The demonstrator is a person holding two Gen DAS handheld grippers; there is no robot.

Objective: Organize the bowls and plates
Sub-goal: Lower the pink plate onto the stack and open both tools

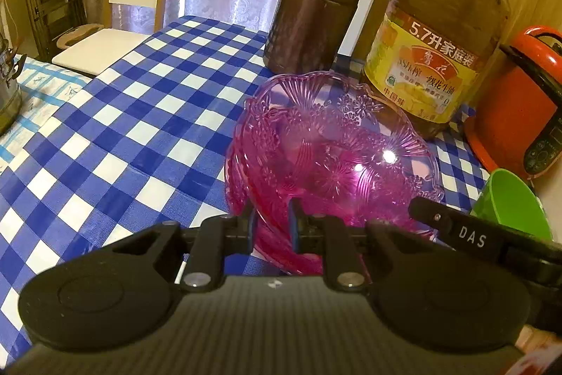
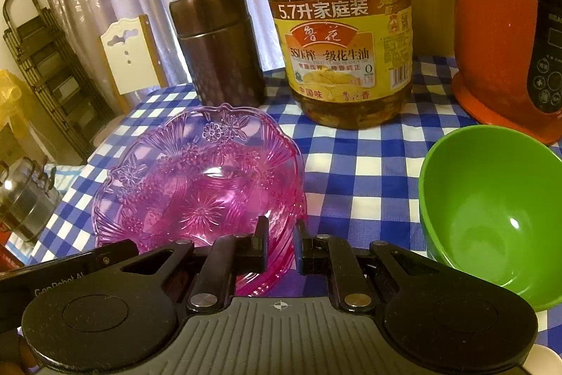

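Pink dish (image 1: pixel 326 157), a clear moulded plastic one, fills the centre of the left wrist view and the lower left of the right wrist view, on the blue-checked tablecloth (image 1: pixel 147 115). Both grippers grip its near rim. The left gripper (image 1: pixel 272 225) is clenched on the rim at the bottom centre of its frame, with pink plastic showing between the two fingers. The right gripper (image 2: pixel 281 246) is likewise clamped on the rim at the bottom centre of its view, one finger inside the dish and one outside. In the left view the right gripper's arm shows at lower right, so the two grips lie just beside each other along the same edge.

A green bowl (image 2: pixel 491 209) stands at right in the right wrist view, near the dish but apart from it. Behind, in the upper half of both frames, stand a brown canister (image 2: pixel 219 48), an oil jug (image 2: pixel 340 51) and a red cooker (image 2: pixel 505 34).

By my reading, the step in hand is placing or carrying the dish with two grips; whether its base rests fully on the cloth I cannot tell. Next would likely be pairing dish and bowl, which calls for keeping both grips level and clear of the jug and canister close behind.
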